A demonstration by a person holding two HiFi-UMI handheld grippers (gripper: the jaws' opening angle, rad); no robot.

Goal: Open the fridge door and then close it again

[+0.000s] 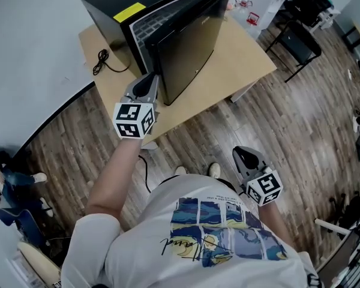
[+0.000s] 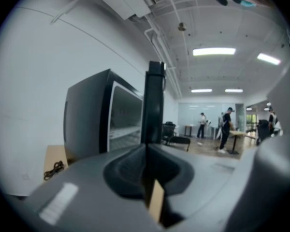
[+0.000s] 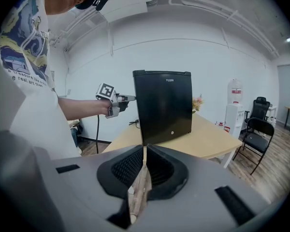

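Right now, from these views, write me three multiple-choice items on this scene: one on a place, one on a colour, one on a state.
1. Where on the fridge is the tip of the left gripper?
A. At the free edge of the door
B. On its top
C. Inside it

2. What colour is the sticker on the fridge's top?
A. Red
B. Yellow
C. Blue

3. How does the door stand?
A. Fully shut
B. Taken off
C. Partly open

Answers:
1 A: the head view shows the tip at the door's near edge.
2 B: the patch on the black top is plainly yellow.
3 C: the door angles away from the body, and the pale shelves show in the gap.
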